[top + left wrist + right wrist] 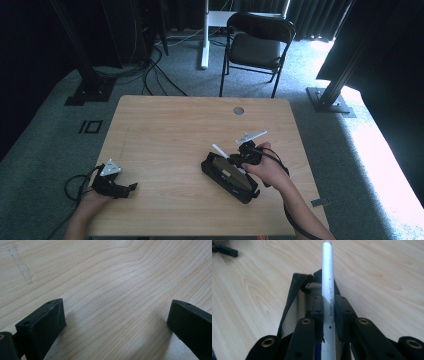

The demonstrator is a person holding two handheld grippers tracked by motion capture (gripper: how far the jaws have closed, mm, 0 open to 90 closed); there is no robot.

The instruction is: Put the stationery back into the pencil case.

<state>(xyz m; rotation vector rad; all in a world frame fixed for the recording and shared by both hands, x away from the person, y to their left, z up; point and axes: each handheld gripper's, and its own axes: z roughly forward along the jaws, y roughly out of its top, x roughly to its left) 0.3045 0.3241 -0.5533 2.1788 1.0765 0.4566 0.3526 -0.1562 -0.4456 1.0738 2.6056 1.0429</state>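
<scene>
Pen (328,290) risk: right gripper (329,312) is clenching it over the open pencil case (230,176).
Off-centre pinching could be letting it pivot and slip; left gripper (115,322) is idling, jaws released.

Grey lettering is printed lengthwise along the barrel of the white pen (328,290) clamped between the right tongs (329,312); it is partly covered by the pads and cannot be read with certainty. No other legible text, number or sign is seen near either tongs.
</scene>
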